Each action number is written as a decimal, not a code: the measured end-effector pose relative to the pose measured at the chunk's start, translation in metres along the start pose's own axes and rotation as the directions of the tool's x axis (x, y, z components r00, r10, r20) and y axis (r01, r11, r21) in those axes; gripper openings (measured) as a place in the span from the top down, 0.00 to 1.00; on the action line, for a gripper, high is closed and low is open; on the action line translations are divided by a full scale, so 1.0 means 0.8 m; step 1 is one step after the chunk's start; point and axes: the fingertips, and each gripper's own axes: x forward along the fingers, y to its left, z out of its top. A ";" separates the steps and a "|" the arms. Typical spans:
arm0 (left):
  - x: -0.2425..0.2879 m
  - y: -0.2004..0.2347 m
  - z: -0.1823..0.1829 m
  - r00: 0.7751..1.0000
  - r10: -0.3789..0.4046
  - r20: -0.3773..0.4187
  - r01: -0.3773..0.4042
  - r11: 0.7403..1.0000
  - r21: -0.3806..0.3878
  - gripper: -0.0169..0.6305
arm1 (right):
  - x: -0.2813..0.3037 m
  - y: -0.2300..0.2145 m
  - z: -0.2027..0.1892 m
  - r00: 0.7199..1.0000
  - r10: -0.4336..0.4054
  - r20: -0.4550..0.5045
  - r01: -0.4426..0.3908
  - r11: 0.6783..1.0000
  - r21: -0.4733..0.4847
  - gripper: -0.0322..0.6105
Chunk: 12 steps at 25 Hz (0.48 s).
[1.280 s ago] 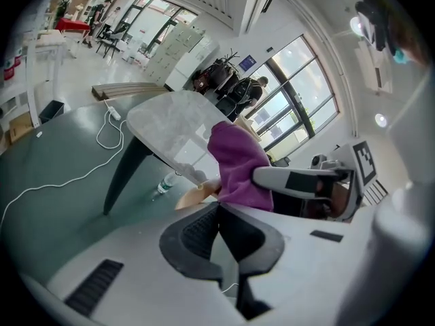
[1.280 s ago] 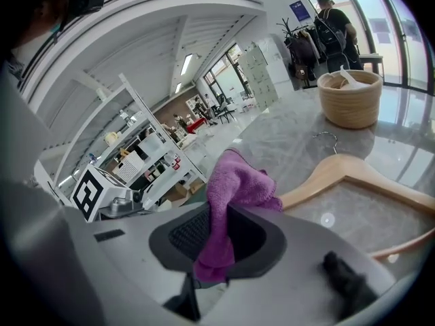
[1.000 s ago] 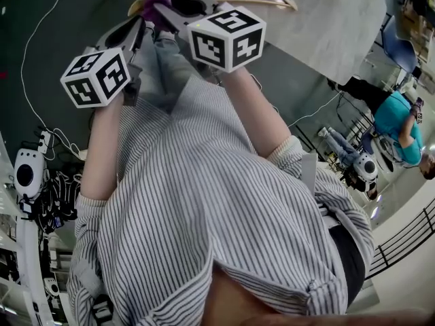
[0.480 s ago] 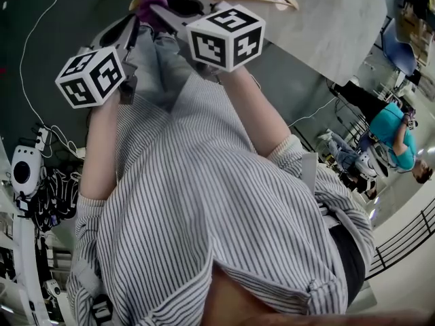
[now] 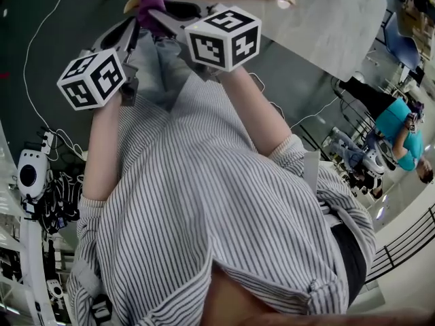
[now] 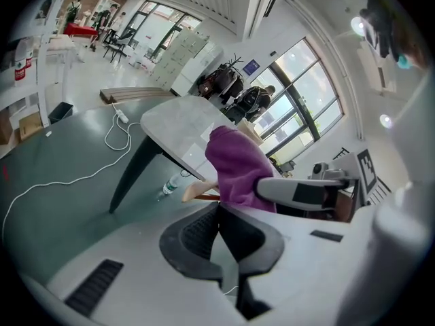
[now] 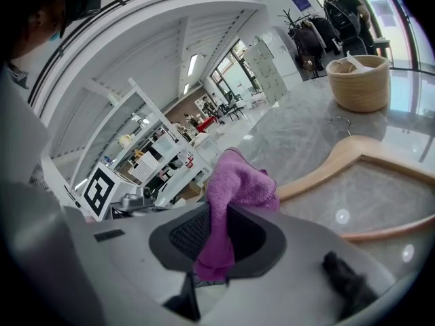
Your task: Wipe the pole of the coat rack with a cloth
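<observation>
I'm pinching the purple cloth (image 7: pixel 239 180) in my right gripper (image 7: pixel 219 216) near the wooden hanger (image 7: pixel 353 153); my left gripper (image 6: pixel 219 205) is hovering clenched, empty.

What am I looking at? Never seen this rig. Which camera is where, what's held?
No robot here: a person holds a two-jaw gripper in each hand. The head view looks down from their head; the marker cubes are gripper parts. The other two views ride on the grippers, looking along the jaws. The right gripper is shut on a purple cloth. The left gripper is shut, empty. On the grey table: a wooden hanger and a woven basket.
</observation>
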 end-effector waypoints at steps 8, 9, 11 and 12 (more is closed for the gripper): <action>0.011 -0.012 0.005 0.999 -0.009 -0.034 0.010 0.999 0.035 0.96 | -0.012 -0.011 0.001 1.000 0.000 0.017 -0.001 1.000 0.024 0.84; 0.012 -0.016 0.007 0.999 -0.011 -0.035 0.013 0.999 0.042 0.96 | -0.015 -0.012 0.001 1.000 -0.001 0.020 0.000 1.000 0.028 0.84; 0.016 -0.025 0.012 0.999 -0.016 -0.035 0.018 0.998 0.054 0.96 | -0.021 -0.017 0.002 1.000 -0.005 0.026 0.004 0.999 0.038 0.84; 0.020 -0.028 0.014 0.999 -0.018 -0.037 0.020 0.998 0.057 0.96 | -0.024 -0.021 0.002 1.000 -0.008 0.027 0.006 0.999 0.043 0.84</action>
